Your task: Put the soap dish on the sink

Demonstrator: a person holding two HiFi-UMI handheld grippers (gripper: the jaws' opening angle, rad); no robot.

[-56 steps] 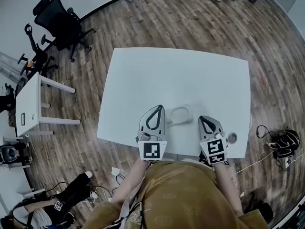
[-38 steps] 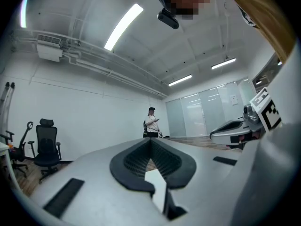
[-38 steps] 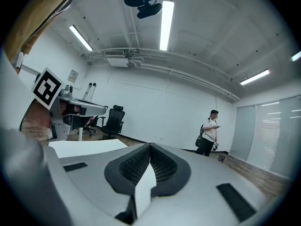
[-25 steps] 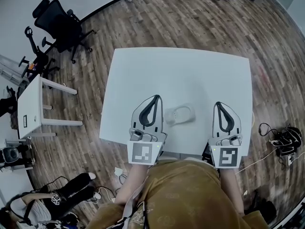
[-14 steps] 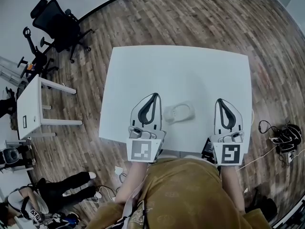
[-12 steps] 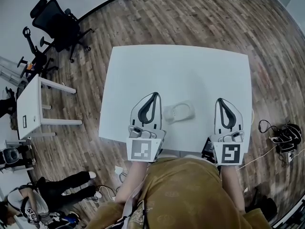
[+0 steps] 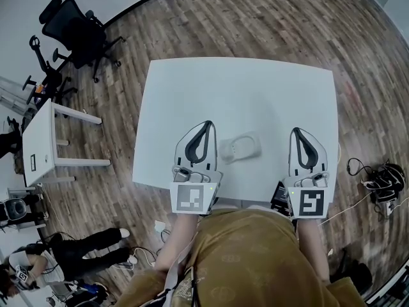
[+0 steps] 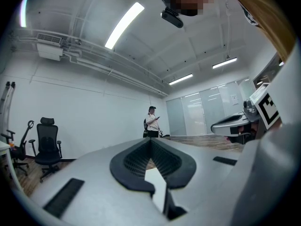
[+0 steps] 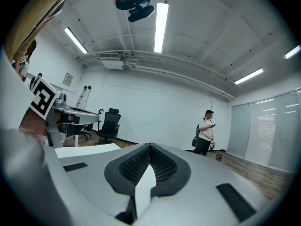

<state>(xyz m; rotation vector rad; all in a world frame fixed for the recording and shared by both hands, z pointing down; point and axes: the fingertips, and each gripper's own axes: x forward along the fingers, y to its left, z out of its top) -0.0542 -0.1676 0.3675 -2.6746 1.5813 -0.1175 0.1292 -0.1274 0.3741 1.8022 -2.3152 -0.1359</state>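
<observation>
Underfoot, a wooden plank floor (image 7: 268, 24) fills the room. On it stands a large white table (image 7: 243, 82), its top bare white over most of its width. A person in a mustard-coloured top (image 7: 249, 261) stands at the table's near edge, with a gripper in each hand over that edge. A black office chair (image 7: 73, 24) stands far off to the left. A small white side table (image 7: 39, 142) sits nearer on that side, and a tangle of black cables (image 7: 380, 185) lies on the floor to the right.

The left gripper (image 7: 206, 125) points level across the table with its jaws pressed together at the tips and nothing between them. The right gripper (image 7: 300, 131) is held the same way, closed on nothing. Each carries a marker cube at its rear, one on the left (image 7: 192, 198) and one on the right (image 7: 308, 203).

The soap dish (image 7: 239, 147) lies flat on the table between the two grippers. It is just beside the left one and well apart from the right. Its shallow oval hollow faces up, as white as the table. Whether the dish touches the left gripper cannot be told.

A second person (image 9: 205, 132) stands near the far wall.
</observation>
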